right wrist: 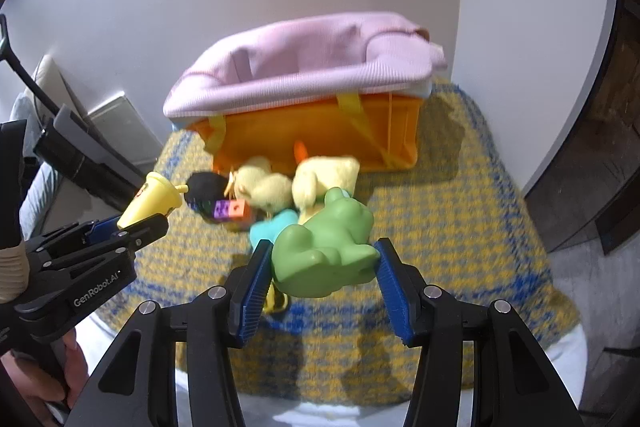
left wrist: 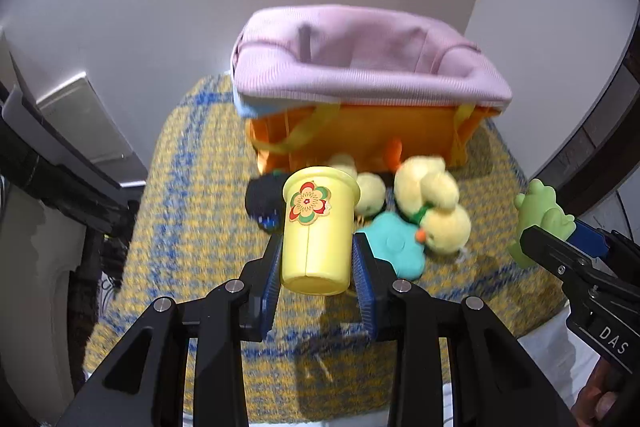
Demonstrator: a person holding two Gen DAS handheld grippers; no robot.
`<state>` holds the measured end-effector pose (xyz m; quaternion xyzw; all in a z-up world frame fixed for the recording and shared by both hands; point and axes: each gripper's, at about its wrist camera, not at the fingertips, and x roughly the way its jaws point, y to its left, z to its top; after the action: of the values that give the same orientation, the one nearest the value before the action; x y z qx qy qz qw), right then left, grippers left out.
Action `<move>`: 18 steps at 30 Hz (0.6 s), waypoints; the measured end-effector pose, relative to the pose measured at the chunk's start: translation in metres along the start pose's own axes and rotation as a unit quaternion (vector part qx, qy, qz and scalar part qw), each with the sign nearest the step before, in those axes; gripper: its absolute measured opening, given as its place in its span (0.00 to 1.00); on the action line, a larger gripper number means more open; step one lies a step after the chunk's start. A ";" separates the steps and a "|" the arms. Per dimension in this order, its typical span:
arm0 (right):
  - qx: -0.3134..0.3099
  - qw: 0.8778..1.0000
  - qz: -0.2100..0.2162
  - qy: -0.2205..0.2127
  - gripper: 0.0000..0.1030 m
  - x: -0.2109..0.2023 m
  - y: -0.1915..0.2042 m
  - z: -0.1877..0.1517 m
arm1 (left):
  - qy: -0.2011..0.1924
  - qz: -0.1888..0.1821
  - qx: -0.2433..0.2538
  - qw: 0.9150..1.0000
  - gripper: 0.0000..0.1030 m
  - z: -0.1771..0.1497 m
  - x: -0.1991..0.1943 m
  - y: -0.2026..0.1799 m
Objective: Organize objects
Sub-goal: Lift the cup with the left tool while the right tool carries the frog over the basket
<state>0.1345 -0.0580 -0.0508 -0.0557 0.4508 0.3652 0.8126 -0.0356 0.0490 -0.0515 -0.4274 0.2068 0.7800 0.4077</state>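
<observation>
Yellow plastic cup with flower sticker (left wrist: 316,231) tilted, raised above yellow-blue knitted cloth; green plastic frog toy (right wrist: 326,249) likewise raised.

The right gripper (right wrist: 322,263) clamps a green frog toy (right wrist: 326,251) between its blue pads, lifted above the yellow-and-blue woven cloth (right wrist: 440,227). At the far edge of the cloth stands an orange bin (right wrist: 320,135) lined with pink fabric, with yellow plush ducks (right wrist: 296,185) and a teal toy (right wrist: 266,229) heaped before it. At the left, the left gripper (right wrist: 132,227) grips a yellow cup (right wrist: 154,201).
</observation>
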 end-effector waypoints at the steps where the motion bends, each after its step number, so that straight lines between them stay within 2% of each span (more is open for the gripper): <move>1: -0.001 1.000 0.000 -0.005 0.50 -0.002 0.000 0.005 | -0.005 0.000 0.001 1.000 0.32 0.005 -0.003 -0.001; 8: -0.013 0.999 -0.003 -0.045 0.50 -0.019 0.001 0.043 | -0.041 0.000 0.010 0.999 0.32 0.041 -0.024 -0.005; 18: -0.021 0.996 -0.016 -0.083 0.50 -0.019 -0.009 0.095 | -0.065 0.000 0.006 0.998 0.32 0.090 -0.022 -0.007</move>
<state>0.1997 -0.0353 0.0173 -0.0500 0.3731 0.3649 0.8515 -0.0680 0.1034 0.0170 -0.3730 0.1844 0.8050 0.4229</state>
